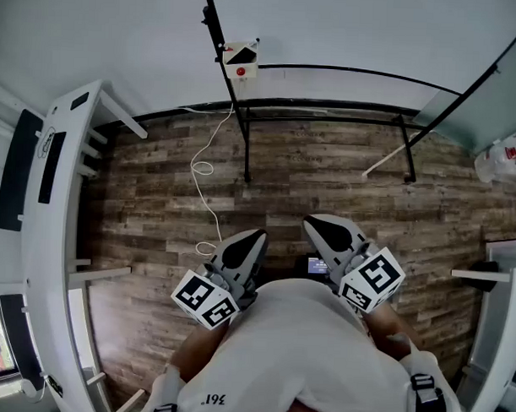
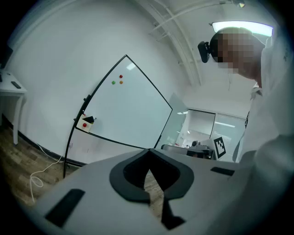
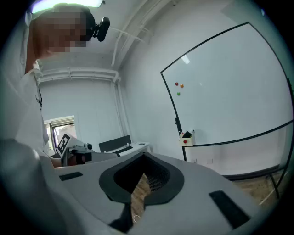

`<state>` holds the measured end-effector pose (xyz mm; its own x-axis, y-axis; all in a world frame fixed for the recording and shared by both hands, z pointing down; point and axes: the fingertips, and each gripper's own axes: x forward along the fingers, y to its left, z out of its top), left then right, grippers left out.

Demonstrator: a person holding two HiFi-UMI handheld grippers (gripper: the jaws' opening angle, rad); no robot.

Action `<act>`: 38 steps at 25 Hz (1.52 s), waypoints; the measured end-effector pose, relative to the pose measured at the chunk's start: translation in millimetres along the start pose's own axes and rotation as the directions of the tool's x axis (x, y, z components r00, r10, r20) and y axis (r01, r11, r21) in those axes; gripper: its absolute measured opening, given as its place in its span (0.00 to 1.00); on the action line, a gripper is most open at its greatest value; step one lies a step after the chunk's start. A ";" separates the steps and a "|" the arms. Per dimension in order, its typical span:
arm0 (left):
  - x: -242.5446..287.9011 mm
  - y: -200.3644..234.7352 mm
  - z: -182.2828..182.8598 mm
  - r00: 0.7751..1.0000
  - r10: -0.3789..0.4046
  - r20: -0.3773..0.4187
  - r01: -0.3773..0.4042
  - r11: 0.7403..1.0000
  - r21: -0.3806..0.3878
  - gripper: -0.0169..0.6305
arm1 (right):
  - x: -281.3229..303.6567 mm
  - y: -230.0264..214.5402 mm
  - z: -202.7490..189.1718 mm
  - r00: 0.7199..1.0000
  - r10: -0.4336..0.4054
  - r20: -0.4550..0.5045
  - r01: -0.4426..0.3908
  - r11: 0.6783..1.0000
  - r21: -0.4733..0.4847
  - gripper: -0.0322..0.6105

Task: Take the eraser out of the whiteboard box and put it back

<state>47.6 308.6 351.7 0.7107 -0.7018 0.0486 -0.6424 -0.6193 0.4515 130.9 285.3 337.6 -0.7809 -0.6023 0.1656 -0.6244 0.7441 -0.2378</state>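
Both jaws closed, empty: left gripper (image 1: 255,239), right gripper (image 1: 316,222); whiteboard box (image 1: 241,60) well apart; shirt print (image 1: 215,400) "361"

Left gripper (image 1: 253,240), right gripper (image 1: 319,225) over wooden floor (image 1: 327,174)

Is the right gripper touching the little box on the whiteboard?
Apart. The head view shows the right gripper by the person's chest, with wooden floor between it and the whiteboard box.

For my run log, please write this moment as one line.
left gripper: shut, empty | right gripper: shut, empty | whiteboard box: ahead, apart from both grippers | task: not begun
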 end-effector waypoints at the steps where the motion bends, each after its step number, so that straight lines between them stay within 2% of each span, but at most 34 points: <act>1: 0.3 0.8 -0.1 1.000 0.005 0.003 -0.005 1.000 -0.008 0.02 | -0.9 -1.3 -0.9 1.000 -0.001 -0.002 0.001 1.000 0.002 0.09; 11: 8.3 -0.8 -0.7 0.998 0.045 0.037 -0.043 0.998 -0.048 0.02 | -12.6 -16.7 -2.2 1.000 0.004 0.003 -0.004 0.999 0.034 0.09; 22: 28.3 -2.1 -7.5 0.988 0.128 0.084 -0.122 0.990 -0.071 0.03 | -28.6 -47.0 -6.1 0.999 0.032 -0.010 -0.032 0.997 0.067 0.10; 26: 41.8 -5.7 -15.0 0.985 0.154 0.083 -0.148 0.986 -0.076 0.12 | -36.3 -64.0 -10.3 0.999 0.038 -0.016 -0.037 0.996 0.079 0.20; 38: 80.4 -19.0 -26.1 0.990 0.132 0.056 -0.126 0.987 -0.099 0.12 | -50.0 -106.0 -18.2 0.998 0.045 -0.032 -0.040 0.992 0.122 0.21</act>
<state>124.5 273.2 370.3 0.6025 -0.7960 0.0576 -0.6952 -0.4880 0.5277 235.7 241.9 371.9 -0.8082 -0.5588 0.1857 -0.5852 0.7271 -0.3588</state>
